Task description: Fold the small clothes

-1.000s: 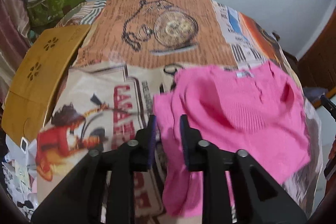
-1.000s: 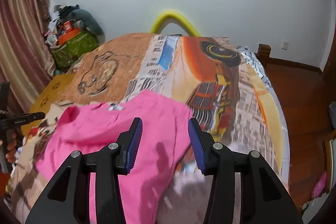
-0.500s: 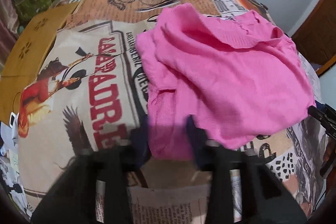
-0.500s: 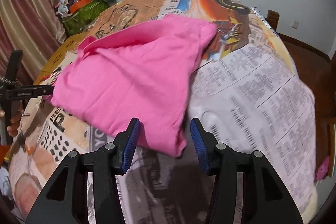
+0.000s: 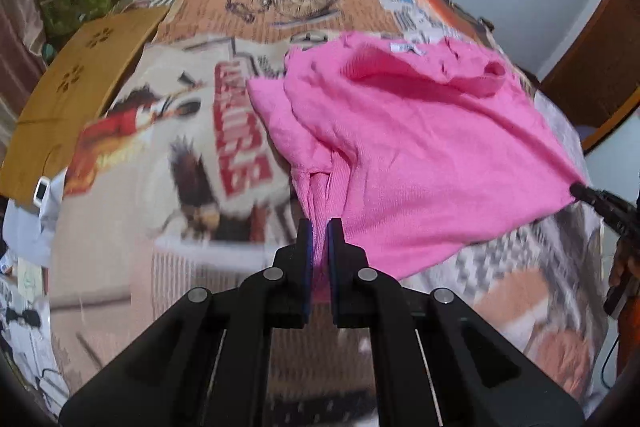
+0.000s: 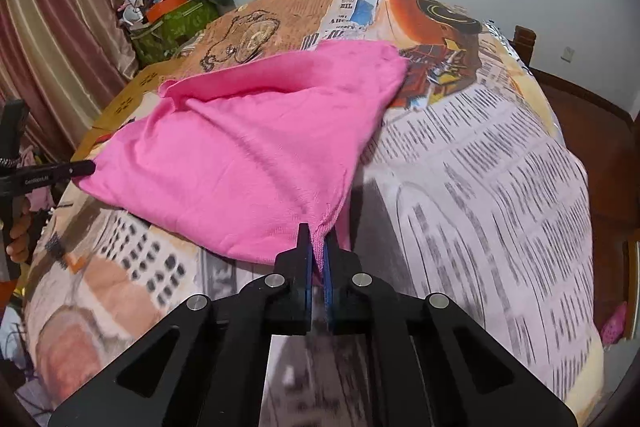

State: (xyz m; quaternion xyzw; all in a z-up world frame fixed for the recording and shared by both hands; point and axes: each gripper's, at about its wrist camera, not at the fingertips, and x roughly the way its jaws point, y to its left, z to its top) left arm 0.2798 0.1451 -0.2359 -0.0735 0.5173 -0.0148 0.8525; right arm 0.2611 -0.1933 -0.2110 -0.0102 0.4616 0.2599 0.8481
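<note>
Crosswise, pink garment (image 5: 416,147) spans claws.

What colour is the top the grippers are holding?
Pink all over. The top shows best in the right wrist view, pinched by the right gripper.

From my seat, the printed bedspread (image 6: 500,167) lies bare and open to the right of the pink garment (image 6: 248,155), room enough to sweep a gripper through. Left of the garment, the spread is bare up to a wooden board (image 5: 76,95) at its edge. A cluttered green bag (image 6: 172,23) and striped curtain (image 6: 48,27) crowd the far left corner.
</note>
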